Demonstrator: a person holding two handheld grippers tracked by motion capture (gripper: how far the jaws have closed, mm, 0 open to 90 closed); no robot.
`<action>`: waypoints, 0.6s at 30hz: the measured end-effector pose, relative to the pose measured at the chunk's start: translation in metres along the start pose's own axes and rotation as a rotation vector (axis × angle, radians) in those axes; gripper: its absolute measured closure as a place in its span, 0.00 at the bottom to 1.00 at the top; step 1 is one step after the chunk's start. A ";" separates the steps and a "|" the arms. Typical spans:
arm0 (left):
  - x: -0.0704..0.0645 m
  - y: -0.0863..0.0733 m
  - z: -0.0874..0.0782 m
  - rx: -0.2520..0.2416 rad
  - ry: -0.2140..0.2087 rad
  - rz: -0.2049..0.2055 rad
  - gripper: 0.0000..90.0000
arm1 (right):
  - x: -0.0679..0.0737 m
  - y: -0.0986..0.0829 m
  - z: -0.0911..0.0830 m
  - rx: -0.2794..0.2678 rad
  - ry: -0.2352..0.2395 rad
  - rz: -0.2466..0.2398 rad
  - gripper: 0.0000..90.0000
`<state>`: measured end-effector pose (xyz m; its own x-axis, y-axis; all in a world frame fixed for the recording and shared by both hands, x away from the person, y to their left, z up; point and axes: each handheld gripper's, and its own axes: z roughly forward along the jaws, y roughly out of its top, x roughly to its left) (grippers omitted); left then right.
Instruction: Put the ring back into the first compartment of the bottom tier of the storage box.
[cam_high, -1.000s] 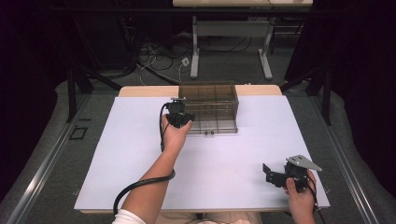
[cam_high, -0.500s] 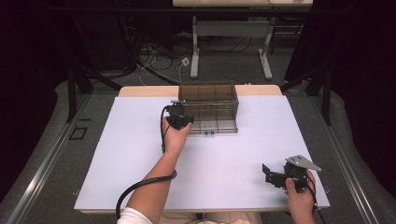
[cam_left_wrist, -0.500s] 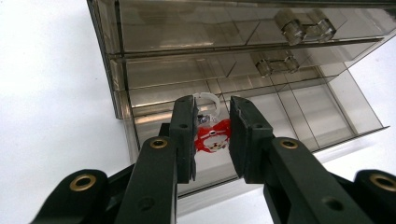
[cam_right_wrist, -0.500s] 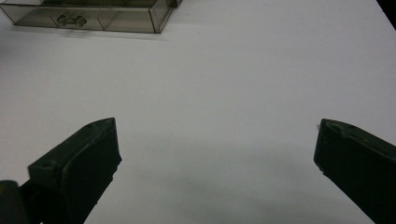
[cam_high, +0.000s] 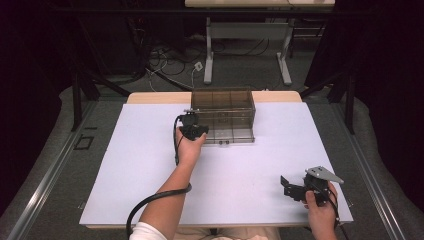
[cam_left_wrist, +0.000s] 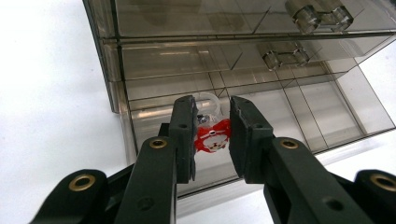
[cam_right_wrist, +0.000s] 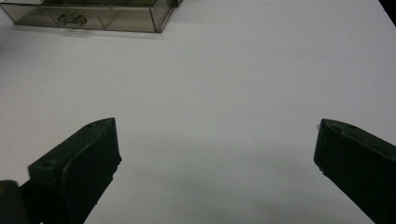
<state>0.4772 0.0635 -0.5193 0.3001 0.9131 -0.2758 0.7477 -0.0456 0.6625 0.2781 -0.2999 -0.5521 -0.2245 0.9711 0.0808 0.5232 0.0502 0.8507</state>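
Note:
A smoky transparent drawer box stands at the back middle of the white table. My left gripper is at the box's front left corner. In the left gripper view its jaws are close together around a small red and clear piece, held over an open drawer of the box. My right gripper rests near the table's front right edge, held by a hand. It stands wide open over bare table, with nothing between its fingers.
The box's drawers have clear knob handles. The box also lies far ahead in the right gripper view. A black cable trails from the left gripper along the forearm. Desk legs and cables sit on the floor behind the table.
The left hand has edged slightly forward toward the box's front left corner. The right gripper has not moved.

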 end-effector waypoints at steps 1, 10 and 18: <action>0.000 0.000 0.001 0.001 0.000 -0.001 0.79 | 0.000 0.000 0.000 0.001 0.000 0.001 0.00; -0.001 -0.002 0.003 0.005 0.007 0.006 0.78 | 0.000 0.000 0.000 0.000 0.000 0.000 0.00; 0.002 -0.004 0.002 -0.021 -0.004 0.003 0.65 | 0.000 0.000 0.000 0.005 -0.002 0.000 0.00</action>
<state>0.4759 0.0648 -0.5233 0.3046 0.9114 -0.2767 0.7344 -0.0397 0.6776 0.2781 -0.3000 -0.5521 -0.2229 0.9716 0.0794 0.5269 0.0516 0.8484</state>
